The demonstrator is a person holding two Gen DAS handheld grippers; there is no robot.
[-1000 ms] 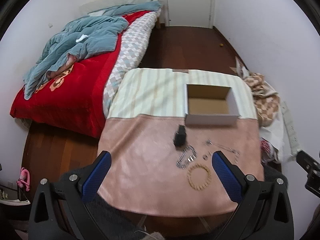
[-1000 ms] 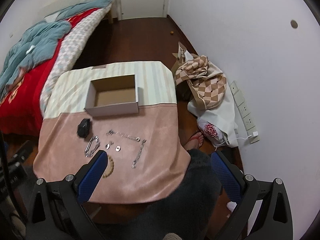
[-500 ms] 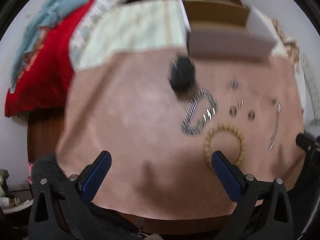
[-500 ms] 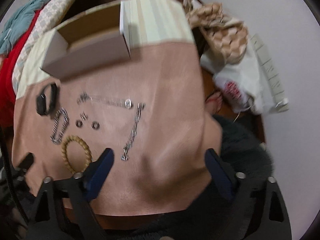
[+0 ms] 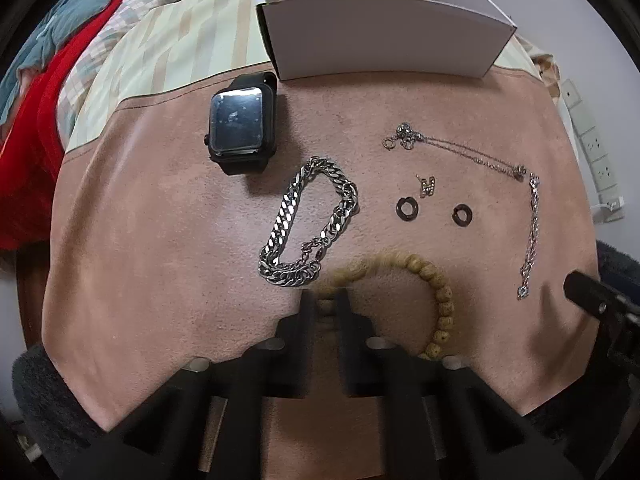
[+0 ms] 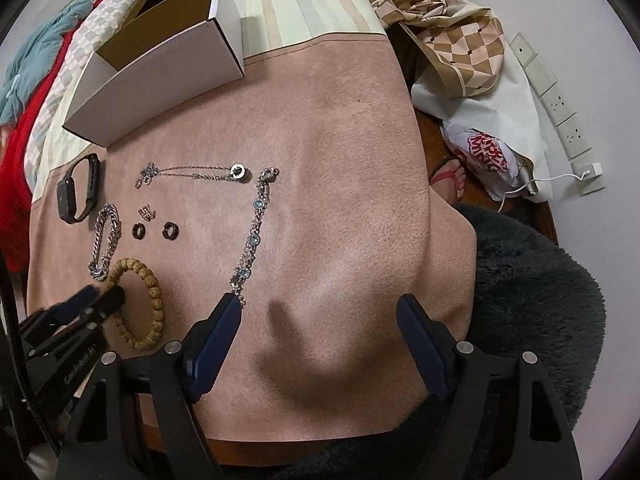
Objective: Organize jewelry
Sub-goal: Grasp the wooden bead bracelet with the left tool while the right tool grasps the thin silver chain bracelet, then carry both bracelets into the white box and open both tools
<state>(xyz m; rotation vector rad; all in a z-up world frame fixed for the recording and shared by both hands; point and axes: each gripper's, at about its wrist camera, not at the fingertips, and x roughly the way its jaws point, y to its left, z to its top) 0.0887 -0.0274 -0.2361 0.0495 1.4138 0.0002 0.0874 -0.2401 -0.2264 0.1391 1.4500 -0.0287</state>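
My left fingers (image 5: pixel 325 300) are pinched together on the near-left arc of the tan wooden-bead bracelet (image 5: pixel 434 284), a bead or two caught between them. The rest of the loop lies flat on the pink suede-like cloth of the tabletop (image 5: pixel 160 240) and curves off to the right of my tips. I take it at the rim, not through the middle, because a thin ring lying flat gives me only its edge to bite on.

My right fingers (image 6: pixel 320 312) stand wide apart, holding nothing, low over bare cloth. The slim silver link bracelet with pale blue stones (image 6: pixel 252 236) ends just off my right hand's left fingertip, so I judge that piece is the handy one for that hand.

Just ahead of my left tips lies the heavy silver curb-chain bracelet (image 5: pixel 308 224), close to the beads but, as far as I can tell, not hooked into them; I should lift straight up so I don't drag it. Further ahead sits the black square-faced smartwatch (image 5: pixel 240 124). To the front right are two small dark ring-shaped earrings (image 5: pixel 407 209), a little gold stud (image 5: pixel 427 186) and a fine silver necklace (image 5: pixel 460 148).

The open white cardboard box (image 5: pixel 380 44) waits beyond everything, empty as far as I can see, presumably where it all goes. Nothing is in it yet.
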